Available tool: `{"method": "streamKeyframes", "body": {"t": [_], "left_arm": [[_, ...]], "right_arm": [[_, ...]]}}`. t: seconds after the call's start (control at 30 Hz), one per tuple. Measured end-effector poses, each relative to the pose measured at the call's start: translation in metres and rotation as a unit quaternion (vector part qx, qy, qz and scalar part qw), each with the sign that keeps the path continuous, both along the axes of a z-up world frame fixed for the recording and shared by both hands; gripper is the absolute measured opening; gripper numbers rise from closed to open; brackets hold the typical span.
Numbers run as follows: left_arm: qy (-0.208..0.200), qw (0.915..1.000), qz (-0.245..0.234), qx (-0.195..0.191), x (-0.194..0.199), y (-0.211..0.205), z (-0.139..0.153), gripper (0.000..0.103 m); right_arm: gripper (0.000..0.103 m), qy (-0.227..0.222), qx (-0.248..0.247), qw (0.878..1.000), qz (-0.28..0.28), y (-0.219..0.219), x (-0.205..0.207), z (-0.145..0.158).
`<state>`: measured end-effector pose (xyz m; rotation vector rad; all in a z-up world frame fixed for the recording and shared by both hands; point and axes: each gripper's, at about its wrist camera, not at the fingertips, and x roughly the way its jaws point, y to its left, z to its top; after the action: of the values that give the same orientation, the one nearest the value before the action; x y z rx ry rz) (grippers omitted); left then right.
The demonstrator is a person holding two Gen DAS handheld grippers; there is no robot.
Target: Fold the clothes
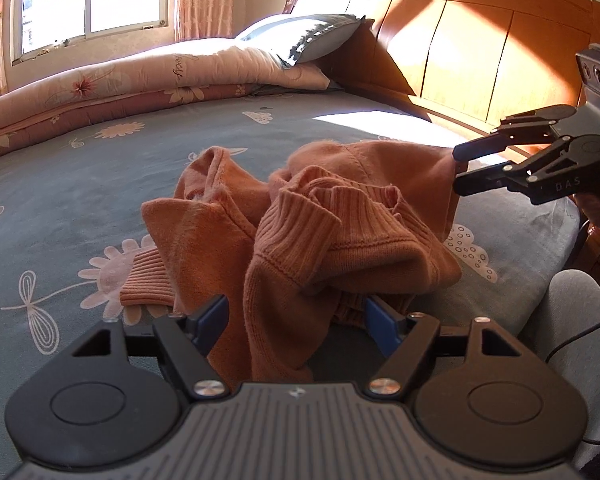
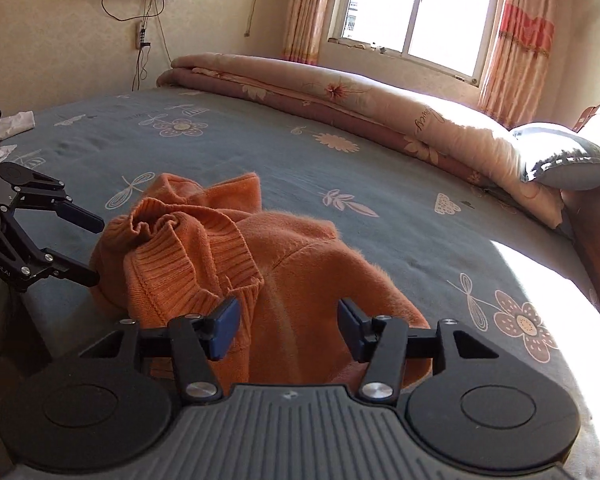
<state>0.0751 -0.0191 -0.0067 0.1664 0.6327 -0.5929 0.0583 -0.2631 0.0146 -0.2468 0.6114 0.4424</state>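
A crumpled orange knit sweater (image 1: 332, 232) (image 2: 300, 272) lies in a heap on the grey-blue flowered bed sheet (image 1: 100, 184) (image 2: 260, 160), ribbed cuffs and hem uppermost. My left gripper (image 1: 296, 320) stands open at the near edge of the heap, with a fold of the sweater hanging loosely between its blue pads. From the right wrist view the left gripper (image 2: 96, 250) shows at the sweater's left side, jaws apart. My right gripper (image 2: 288, 326) is open over the sweater's other edge, cloth lying between the fingers without being pinched. In the left wrist view the right gripper (image 1: 460, 168) has its tips around the sweater's far right corner.
A folded floral quilt (image 2: 380, 112) and a grey pillow (image 1: 312, 36) lie along the far side of the bed. The wooden headboard (image 1: 480, 52) stands to the right. A white cloth (image 2: 16, 122) lies at a bed corner. A grey-clothed leg (image 1: 572, 320) is by the bed edge.
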Motion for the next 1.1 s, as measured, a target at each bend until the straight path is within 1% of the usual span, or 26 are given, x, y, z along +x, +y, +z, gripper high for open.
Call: {"method": "streamKeyframes", "body": {"t": [0.07,0.13,0.17,0.23,0.27,0.3,0.37,0.4,0.43,0.5,0.57,0.63,0.67,0.7,0.83,0.9,0.93,1.03,1.1], "left_arm": [[-0.001,1.0,0.002,0.001,-0.002,0.001,0.0,0.075],[0.0,1.0,0.005,0.0,-0.003,0.004,0.001,0.075],[0.001,1.0,0.006,-0.001,-0.004,0.005,0.001,0.075],[0.001,1.0,0.008,0.002,-0.005,0.009,0.002,0.075],[0.001,0.9999,0.009,0.004,-0.006,0.01,0.002,0.076],[0.001,0.9999,0.011,0.005,-0.006,0.012,0.002,0.076],[0.006,0.9999,0.012,0.007,-0.005,0.015,0.001,0.076],[0.008,0.9999,0.013,0.009,-0.005,0.015,0.0,0.076],[0.008,0.9998,0.013,0.01,-0.004,0.015,-0.001,0.076],[0.01,0.9998,0.012,0.01,-0.004,0.013,-0.003,0.076],[0.013,0.9998,0.012,0.005,-0.004,0.012,-0.004,0.076],[0.014,0.9998,0.013,0.006,-0.005,0.012,-0.004,0.076],[0.014,0.9998,0.013,0.007,-0.005,0.012,-0.005,0.076],[0.014,0.9998,0.013,0.007,-0.005,0.012,-0.005,0.076],[0.015,0.9997,0.014,0.01,-0.006,0.013,-0.006,0.076],[0.016,0.9997,0.014,0.012,-0.007,0.013,-0.007,0.076],[0.013,0.9998,0.012,0.013,-0.007,0.012,-0.007,0.076],[0.003,0.9998,0.003,0.017,-0.009,0.005,-0.006,0.076],[-0.004,0.9998,-0.003,0.02,-0.011,0.001,-0.006,0.076]], "right_arm": [[0.06,0.045,0.026,0.999,0.01,0.003,0.012,-0.017],[0.06,0.089,0.056,0.994,0.006,0.002,0.024,-0.039],[0.06,0.111,0.081,0.99,0.003,-0.001,0.029,-0.049],[0.058,0.149,0.148,0.978,0.001,-0.009,0.036,-0.063],[0.054,0.157,0.177,0.972,0.01,-0.011,0.035,-0.064],[0.053,0.157,0.192,0.968,0.027,-0.011,0.031,-0.063],[0.053,0.138,0.19,0.969,0.078,-0.004,0.018,-0.053],[0.053,0.128,0.177,0.971,0.102,0.001,0.012,-0.049],[0.053,0.122,0.164,0.973,0.111,0.005,0.01,-0.047],[0.053,0.115,0.139,0.978,0.104,0.012,0.014,-0.047],[0.053,0.127,0.137,0.979,0.085,0.015,0.023,-0.052],[0.039,0.137,0.138,0.979,0.065,0.017,0.03,-0.057],[0.023,0.129,0.132,0.981,0.062,0.017,0.027,-0.055],[0.016,0.121,0.126,0.983,0.058,0.018,0.024,-0.053],[0.012,0.065,0.103,0.992,0.027,0.01,0.004,-0.029],[0.01,0.027,0.096,0.995,0.005,-0.002,-0.003,-0.008],[0.006,0.008,0.09,0.996,-0.008,-0.009,-0.006,0.003],[0.006,-0.039,0.058,0.996,-0.054,-0.031,-0.008,0.028],[0.006,-0.048,0.038,0.995,-0.08,-0.045,-0.007,0.035]]}}
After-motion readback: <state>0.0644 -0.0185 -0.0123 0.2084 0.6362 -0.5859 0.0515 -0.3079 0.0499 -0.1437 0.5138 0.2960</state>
